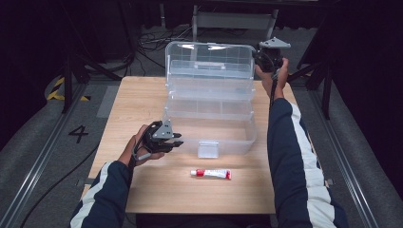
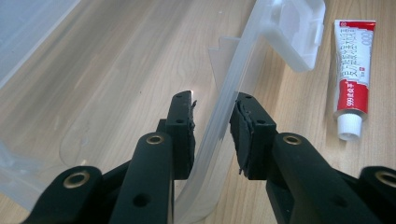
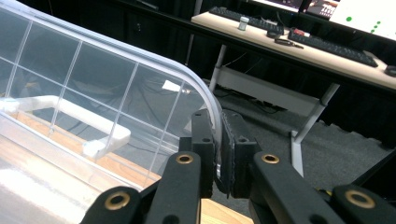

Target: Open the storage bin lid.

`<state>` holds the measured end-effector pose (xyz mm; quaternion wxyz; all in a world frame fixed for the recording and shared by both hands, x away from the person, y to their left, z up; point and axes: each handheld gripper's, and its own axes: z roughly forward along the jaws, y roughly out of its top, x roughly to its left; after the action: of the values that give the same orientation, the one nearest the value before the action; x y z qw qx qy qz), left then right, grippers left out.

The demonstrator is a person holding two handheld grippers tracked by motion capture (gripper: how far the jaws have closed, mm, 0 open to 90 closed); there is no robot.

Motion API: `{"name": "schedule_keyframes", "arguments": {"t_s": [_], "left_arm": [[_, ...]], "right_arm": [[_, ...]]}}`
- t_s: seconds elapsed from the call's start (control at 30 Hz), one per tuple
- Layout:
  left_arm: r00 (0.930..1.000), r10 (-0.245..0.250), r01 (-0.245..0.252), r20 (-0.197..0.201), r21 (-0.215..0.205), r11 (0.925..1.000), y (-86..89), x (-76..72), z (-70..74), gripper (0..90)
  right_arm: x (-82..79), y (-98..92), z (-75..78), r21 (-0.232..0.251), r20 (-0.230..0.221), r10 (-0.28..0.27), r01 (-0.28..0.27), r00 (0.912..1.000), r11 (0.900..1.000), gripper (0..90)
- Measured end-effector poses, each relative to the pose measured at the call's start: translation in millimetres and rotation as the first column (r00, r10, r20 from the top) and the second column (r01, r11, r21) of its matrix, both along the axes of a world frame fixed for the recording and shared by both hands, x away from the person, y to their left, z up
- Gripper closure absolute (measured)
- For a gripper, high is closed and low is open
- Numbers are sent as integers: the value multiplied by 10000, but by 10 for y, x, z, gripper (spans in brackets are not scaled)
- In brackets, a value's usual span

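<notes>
A clear plastic box (image 1: 240, 137) stands on the wooden table (image 1: 142, 95) with its lid (image 1: 209, 59) raised upright at the back. My left gripper (image 1: 178, 140) is at the box's front left corner. In the left gripper view its jaws (image 2: 212, 100) are closed on the box's front wall (image 2: 233, 79), one pad on each side. My right gripper (image 1: 259, 57) is held high at the lid's upper right corner. In the right gripper view it (image 3: 217, 116) pinches the lid's curved rim (image 3: 154, 63).
A white and red tube (image 1: 210, 174) (image 2: 353, 70) lies on the table in front of the box, near its front latch (image 1: 208, 148) (image 2: 299, 32). Beyond the table are dark floor, cables and a desk (image 3: 299, 46) with keyboards.
</notes>
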<state>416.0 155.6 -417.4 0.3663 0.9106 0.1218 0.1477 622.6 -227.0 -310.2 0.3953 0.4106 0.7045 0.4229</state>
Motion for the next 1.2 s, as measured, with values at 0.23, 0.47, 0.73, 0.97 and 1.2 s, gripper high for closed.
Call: {"name": "schedule_keyframes", "arguments": {"t_s": [0.23,0.47,0.73,0.97,1.2], "left_arm": [[9999,-47,47,105,-37,10000,3,-3,-7,702],[9999,-46,47,127,-80,10000,3,-6,-11,701],[9998,-87,88,188,-45,10000,6,-3,-11,700],[9999,-92,94,141,-148,9998,6,2,-19,700],[9999,-15,17,134,-178,9998,4,-4,-21,696]], "right_arm": [[127,13,-62,-157,-208,-26,23,9998,9999,845],[206,6,-79,-209,-469,47,-57,9989,9998,843],[298,2,-132,-114,-721,29,-37,9974,9999,842],[353,3,-192,33,-779,-18,20,9970,10000,843],[414,-4,-195,-48,-1117,63,-69,9937,10000,840]]}}
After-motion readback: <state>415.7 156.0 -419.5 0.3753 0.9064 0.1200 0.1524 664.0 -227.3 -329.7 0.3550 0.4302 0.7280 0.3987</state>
